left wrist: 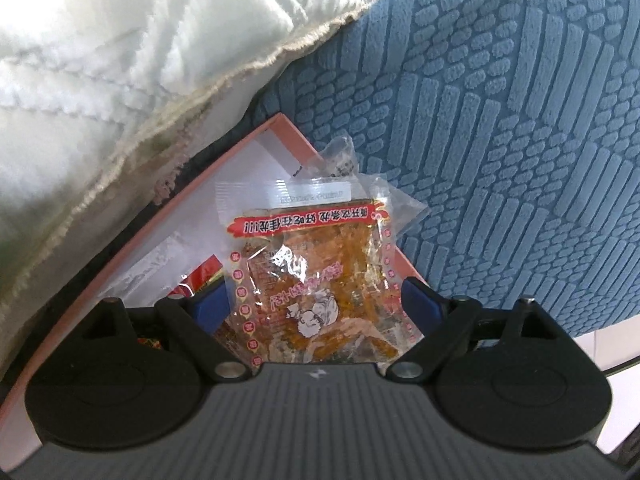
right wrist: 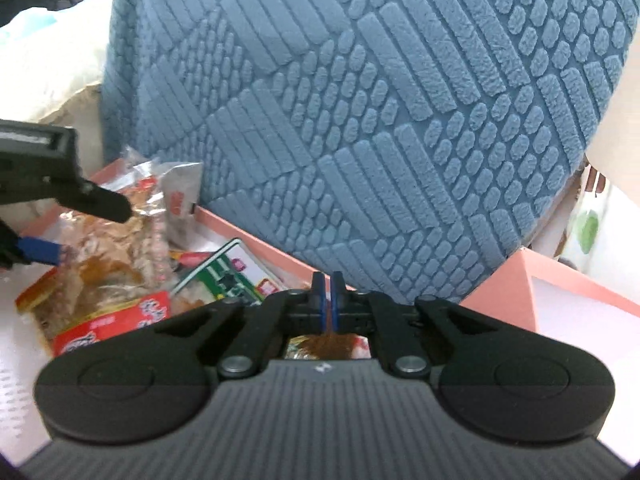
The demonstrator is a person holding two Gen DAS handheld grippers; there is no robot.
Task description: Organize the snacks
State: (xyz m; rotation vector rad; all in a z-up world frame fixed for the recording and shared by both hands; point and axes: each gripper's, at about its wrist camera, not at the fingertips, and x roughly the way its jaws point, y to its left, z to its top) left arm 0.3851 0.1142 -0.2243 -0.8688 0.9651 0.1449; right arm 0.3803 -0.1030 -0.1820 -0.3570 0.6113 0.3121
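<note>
In the left wrist view, my left gripper (left wrist: 316,300) is open. A clear snack packet with orange strips and a red banner (left wrist: 316,276) lies between its blue pads, over the pink box (left wrist: 296,136). A red packet (left wrist: 200,284) lies beside it. In the right wrist view, my right gripper (right wrist: 327,296) is shut on a brown and red snack packet (right wrist: 328,345), held low behind the fingers. The left gripper (right wrist: 60,220) shows at the left over several packets (right wrist: 108,276) in the pink box (right wrist: 256,240), including a green one (right wrist: 224,280).
A large blue textured cushion (right wrist: 380,120) presses against the box's far side. A white quilted blanket (left wrist: 120,60) lies to the left. A second pink box (right wrist: 560,296) stands at the right in the right wrist view.
</note>
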